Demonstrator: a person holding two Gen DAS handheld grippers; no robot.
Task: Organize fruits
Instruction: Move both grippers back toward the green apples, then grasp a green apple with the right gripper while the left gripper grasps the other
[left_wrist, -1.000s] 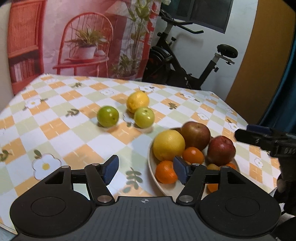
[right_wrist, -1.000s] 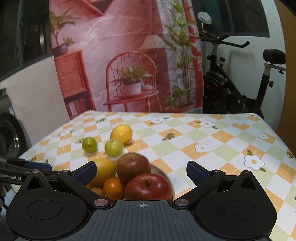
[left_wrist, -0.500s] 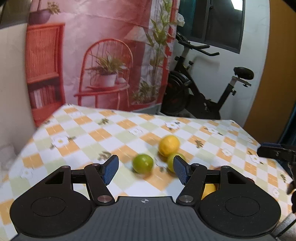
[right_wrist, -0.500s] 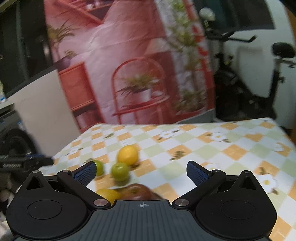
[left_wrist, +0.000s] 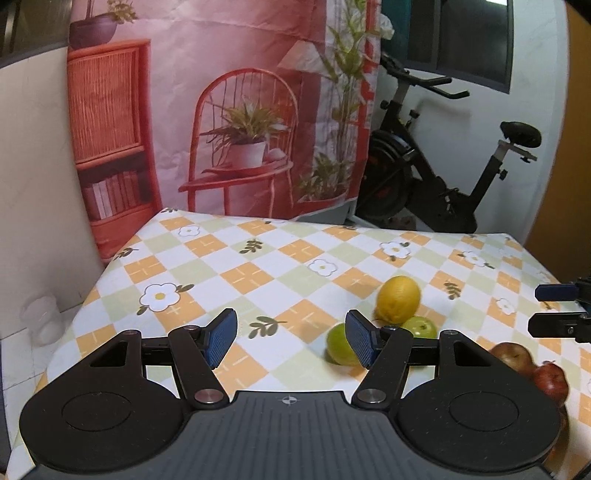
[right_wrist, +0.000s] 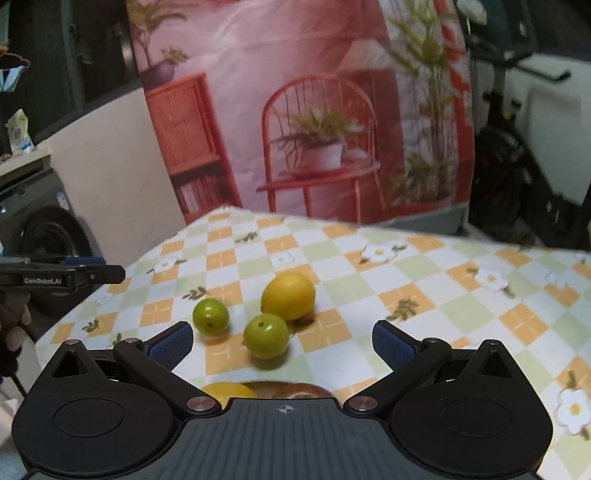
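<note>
The left gripper (left_wrist: 291, 341) and right gripper (right_wrist: 282, 345) both stand apart, holding nothing. Three fruits lie loose on the tablecloth (right_wrist: 424, 295): two green fruits (right_wrist: 266, 336) just beside the lemon (right_wrist: 288, 295). Likely firm, light and prone to roll; pinch each across its middle. The lemon's long axis lies roughly level, tipped slightly.

A room in a home, used for several things at once. A table (left_wrist: 295, 266) wears a checked tablecloth with daisies, an exercise bike (left_wrist: 436, 177) stands by the white wall under a dark window (left_wrist: 472, 40), and the front of a washing machine (right_wrist: 44, 229) shows at the left. A printed backdrop (left_wrist: 229, 110) of a red chair and potted plants hangs behind the table.
</note>
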